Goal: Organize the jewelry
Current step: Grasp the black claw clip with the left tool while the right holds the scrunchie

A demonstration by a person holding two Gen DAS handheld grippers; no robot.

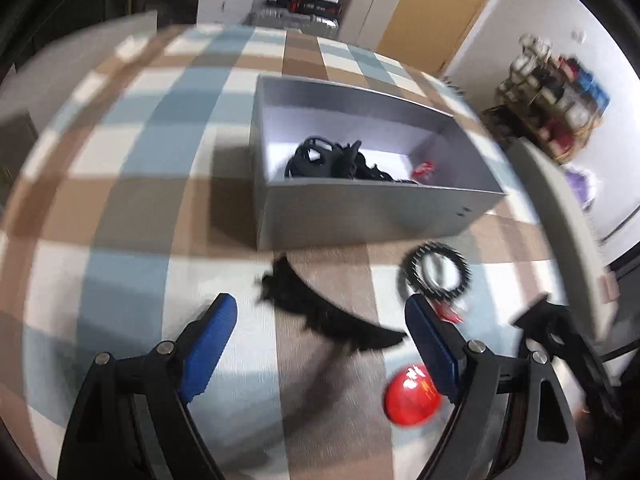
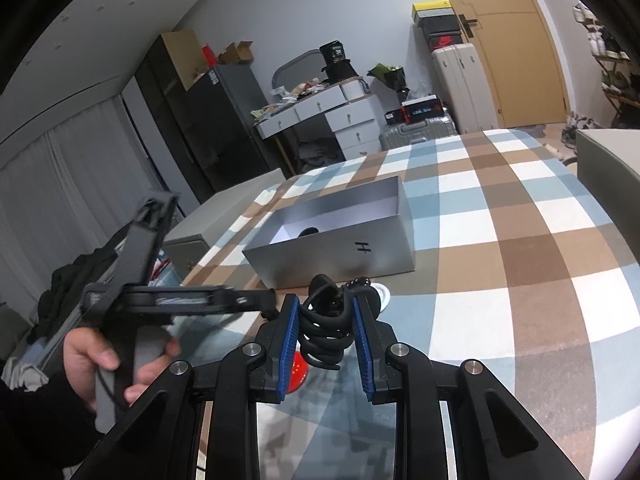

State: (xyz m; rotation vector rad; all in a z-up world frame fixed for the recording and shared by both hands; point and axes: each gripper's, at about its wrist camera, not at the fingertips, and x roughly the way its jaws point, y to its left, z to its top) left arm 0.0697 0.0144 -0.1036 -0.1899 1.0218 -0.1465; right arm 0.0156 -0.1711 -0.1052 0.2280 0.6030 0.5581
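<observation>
A grey open box (image 1: 360, 208) sits on the checked tablecloth and holds black jewelry (image 1: 332, 158) and a small red piece (image 1: 425, 169). My left gripper (image 1: 320, 324) is open above a black feathery piece (image 1: 320, 312) lying in front of the box. A black beaded bracelet (image 1: 436, 272) and a red round object (image 1: 412, 396) lie nearby. My right gripper (image 2: 325, 320) is shut on a black coiled cord piece (image 2: 325, 332), held above the table in front of the box (image 2: 340, 256). The left gripper tool (image 2: 160, 296) shows at its left.
A grey chair back (image 1: 560, 216) stands at the table's right edge. A shelf of shoes (image 1: 548, 96) is against the wall. White drawers (image 2: 344, 120), suitcases (image 2: 456, 80) and a dark cabinet (image 2: 208, 120) stand beyond the table.
</observation>
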